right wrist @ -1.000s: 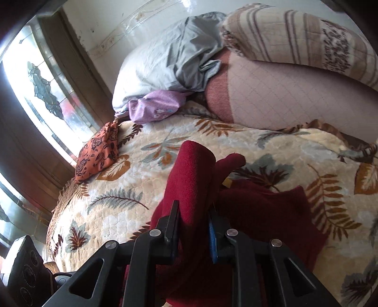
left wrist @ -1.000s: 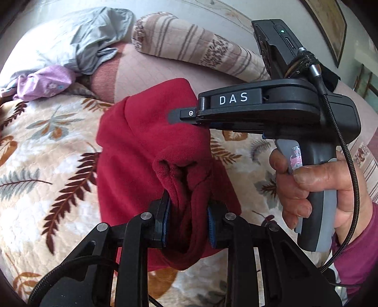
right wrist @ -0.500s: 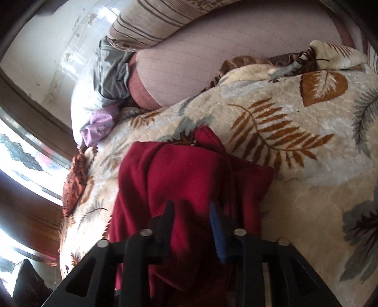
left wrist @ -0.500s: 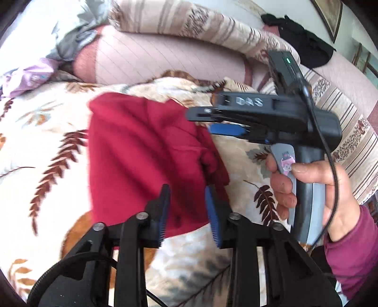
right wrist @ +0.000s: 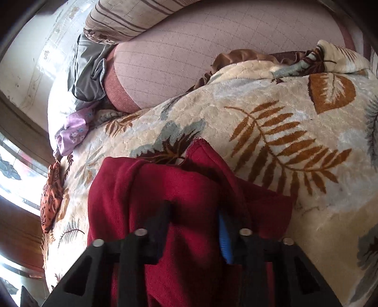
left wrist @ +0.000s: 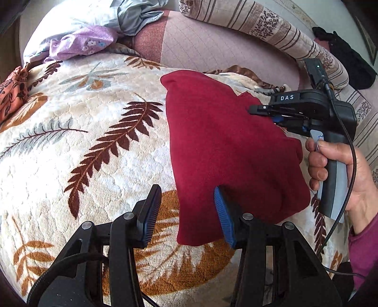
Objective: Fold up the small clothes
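Observation:
A dark red fleece garment [left wrist: 224,141] lies folded flat on the leaf-patterned blanket [left wrist: 94,132]. My left gripper [left wrist: 186,189] hangs over its near left corner with its jaws opening. The corner lies between the pads, which do not press it. My right gripper [left wrist: 262,113], held in a person's hand [left wrist: 330,165], points at the garment's far right edge. In the right wrist view the garment [right wrist: 165,184] bunches between that gripper's [right wrist: 193,219] fingers. Those jaws are closing, and the blue pad's face shows free of the cloth.
At the back lie a striped bolster [left wrist: 271,30], a pink quilted cushion [left wrist: 212,44], grey cloth [left wrist: 137,14] and a lilac flowered garment [left wrist: 80,42]. An orange patterned cloth [left wrist: 11,94] is at the left edge, a black item [left wrist: 347,63] at the far right.
A second ago both grippers held the red garment up by a fold. It now lies flat on the blanket, both hands have come down, and the left jaws have spread wide.

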